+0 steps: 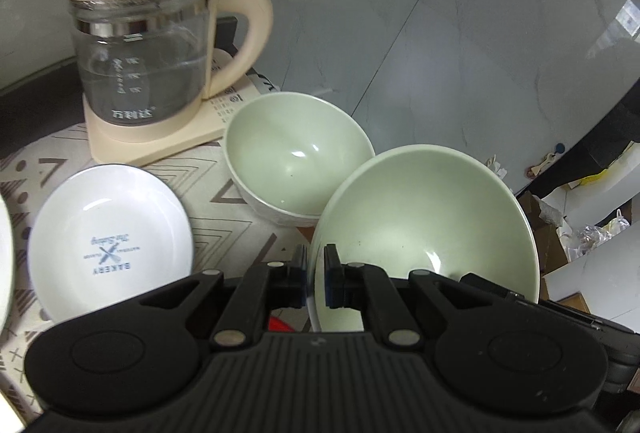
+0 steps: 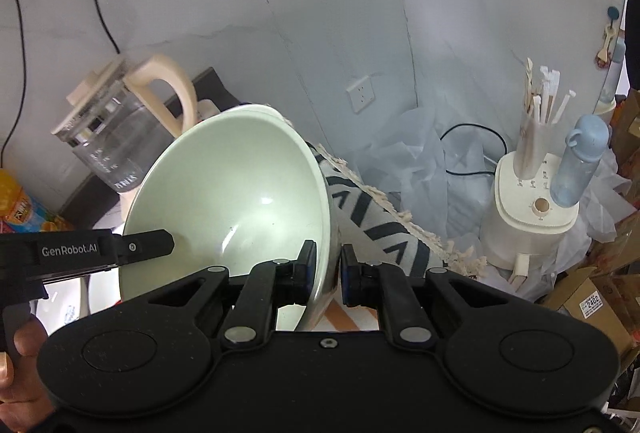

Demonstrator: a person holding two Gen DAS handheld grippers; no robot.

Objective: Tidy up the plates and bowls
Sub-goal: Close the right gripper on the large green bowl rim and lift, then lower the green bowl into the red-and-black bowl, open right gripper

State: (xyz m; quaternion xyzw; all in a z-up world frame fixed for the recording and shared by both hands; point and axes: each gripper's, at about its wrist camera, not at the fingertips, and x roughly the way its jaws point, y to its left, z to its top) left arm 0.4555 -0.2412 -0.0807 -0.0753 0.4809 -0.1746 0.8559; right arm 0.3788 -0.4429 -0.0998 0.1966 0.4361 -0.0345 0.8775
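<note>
Both grippers hold one pale green bowl [image 1: 424, 217], tilted and lifted off the table. My left gripper [image 1: 316, 273] is shut on its near-left rim. My right gripper [image 2: 328, 273] straddles the bowl's [image 2: 240, 193] right rim, its jaws close on the wall with a small gap on the outer side. The left gripper [image 2: 152, 243] shows at the bowl's left edge in the right wrist view. A second green bowl [image 1: 296, 157] stands upright on the patterned cloth [image 1: 224, 189] behind. A white "BAKERY" plate [image 1: 108, 237] lies at the left.
A glass kettle with cream lid and base [image 1: 148, 73] stands at the back left; it also shows in the right wrist view [image 2: 116, 137]. A white appliance [image 2: 532, 209] with a straw holder and a blue bottle [image 2: 580, 161] stands right. Cardboard boxes [image 2: 588, 301] sit far right.
</note>
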